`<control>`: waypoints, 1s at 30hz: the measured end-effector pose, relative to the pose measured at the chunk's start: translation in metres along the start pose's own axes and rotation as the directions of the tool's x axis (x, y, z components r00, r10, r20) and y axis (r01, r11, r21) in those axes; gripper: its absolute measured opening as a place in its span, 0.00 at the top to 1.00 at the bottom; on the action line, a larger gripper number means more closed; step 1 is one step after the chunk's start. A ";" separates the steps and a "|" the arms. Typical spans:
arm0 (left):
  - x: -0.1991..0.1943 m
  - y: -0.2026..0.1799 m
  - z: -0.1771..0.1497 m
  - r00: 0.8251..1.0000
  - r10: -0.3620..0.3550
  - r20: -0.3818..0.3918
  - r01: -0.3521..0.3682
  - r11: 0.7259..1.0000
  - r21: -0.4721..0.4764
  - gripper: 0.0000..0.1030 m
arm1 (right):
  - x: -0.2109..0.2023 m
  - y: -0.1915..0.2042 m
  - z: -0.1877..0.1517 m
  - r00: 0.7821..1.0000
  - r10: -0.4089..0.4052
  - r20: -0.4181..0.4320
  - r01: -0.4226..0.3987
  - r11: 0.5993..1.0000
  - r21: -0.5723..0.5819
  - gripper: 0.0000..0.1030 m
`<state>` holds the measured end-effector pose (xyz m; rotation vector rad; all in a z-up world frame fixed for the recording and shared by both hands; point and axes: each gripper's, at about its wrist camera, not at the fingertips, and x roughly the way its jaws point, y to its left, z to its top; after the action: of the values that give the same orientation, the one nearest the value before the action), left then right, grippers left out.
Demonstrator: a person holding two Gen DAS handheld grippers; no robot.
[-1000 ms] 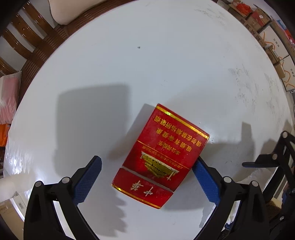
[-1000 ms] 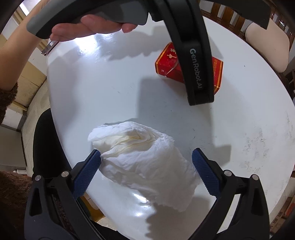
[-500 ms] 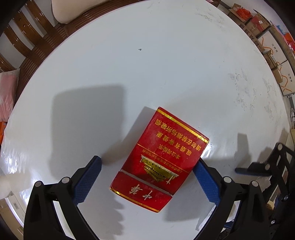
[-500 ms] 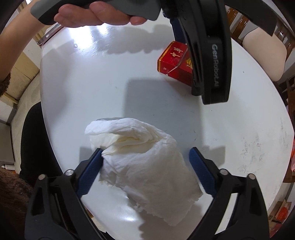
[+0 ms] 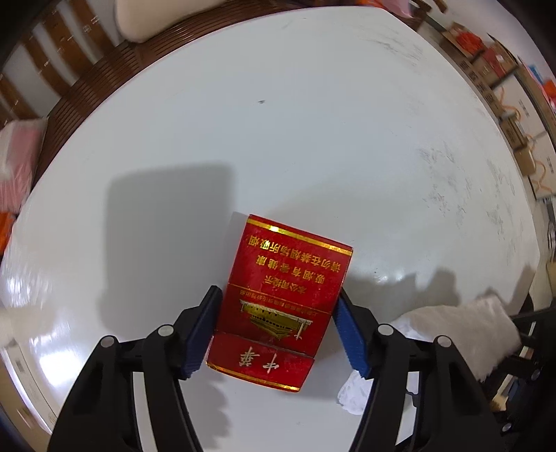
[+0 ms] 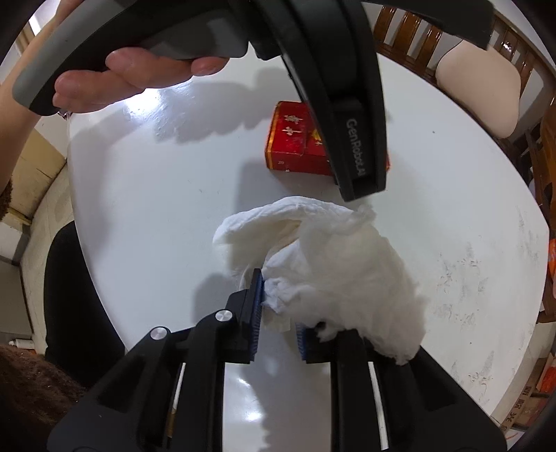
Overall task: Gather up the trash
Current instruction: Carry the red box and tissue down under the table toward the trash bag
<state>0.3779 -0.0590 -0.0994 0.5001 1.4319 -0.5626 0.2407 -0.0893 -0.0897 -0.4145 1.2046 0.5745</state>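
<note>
While the red cigarette pack (image 5: 283, 299) is lying flat on the round white table (image 5: 278, 139), the left gripper (image 5: 276, 327) is closing its jaws on the pack's two long sides, both blue pads (image 5: 203, 332) pressing against the cardboard. The pack's lid end, bearing gold characters, is facing the camera. In the right wrist view the same pack (image 6: 295, 142) is sitting farther across the table, partly hidden behind the black body of the left gripper, which the person's hand (image 6: 139, 74) is grasping by its grey handle. Nearer, the right gripper (image 6: 278, 314) is pinching a crumpled white tissue (image 6: 333, 264), jaws drawn nearly together with only a narrow gap between them filled by paper; the bulk of the tissue is spilling over the right-side finger and resting on the tabletop. From the left wrist view the tissue (image 5: 462, 333) is appearing just beside the pack. Wooden chairs (image 5: 52, 69) with a cream cushion (image 5: 163, 14) are standing around the table's far edge.
</note>
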 end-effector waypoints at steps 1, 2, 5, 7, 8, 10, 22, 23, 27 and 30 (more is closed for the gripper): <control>-0.001 0.003 -0.002 1.000 -0.002 -0.002 0.002 1.000 -0.019 0.40 | -0.001 0.001 -0.001 1.000 -0.002 0.003 0.002 1.000 0.004 0.85; -0.001 0.006 -0.003 1.000 0.000 -0.003 0.000 0.999 -0.032 0.40 | -0.002 0.001 -0.001 1.000 0.000 0.007 0.000 1.000 0.007 0.85; -0.002 0.010 -0.003 1.000 0.012 -0.003 -0.013 0.997 -0.071 0.40 | -0.008 0.002 -0.005 1.000 -0.012 0.023 0.012 1.000 0.010 0.85; -0.005 0.013 -0.007 1.000 0.014 0.009 -0.014 0.996 -0.085 0.40 | -0.015 0.002 -0.008 0.999 -0.021 0.037 0.020 1.000 0.010 0.86; -0.007 0.013 -0.009 1.000 0.015 0.012 -0.014 0.996 -0.087 0.41 | -0.018 0.002 -0.010 0.999 -0.027 0.042 0.027 1.000 0.011 0.86; -0.009 0.012 -0.020 1.000 0.016 0.021 -0.014 0.995 -0.095 0.41 | -0.025 0.004 -0.012 0.998 -0.034 0.053 0.034 0.999 0.011 0.86; -0.046 0.018 -0.048 0.997 0.006 0.079 0.008 0.986 -0.166 0.41 | -0.063 0.025 -0.024 0.986 -0.118 0.117 0.111 0.992 0.061 0.86; -0.050 0.015 -0.053 0.996 0.018 0.087 -0.003 0.986 -0.165 0.41 | -0.069 0.026 -0.027 0.985 -0.121 0.125 0.114 0.991 0.064 0.86; -0.066 0.000 -0.081 0.992 0.021 0.127 0.002 0.984 -0.177 0.41 | -0.090 0.038 -0.039 0.979 -0.131 0.158 0.121 0.990 0.069 0.86; -0.074 -0.012 -0.108 0.989 0.037 0.144 -0.009 0.981 -0.193 0.41 | -0.104 0.047 -0.051 0.976 -0.135 0.173 0.125 0.990 0.067 0.86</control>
<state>0.2832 0.0040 -0.0346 0.3147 1.3219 -0.4282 0.1483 -0.1020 -0.0071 -0.3839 1.0121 0.4540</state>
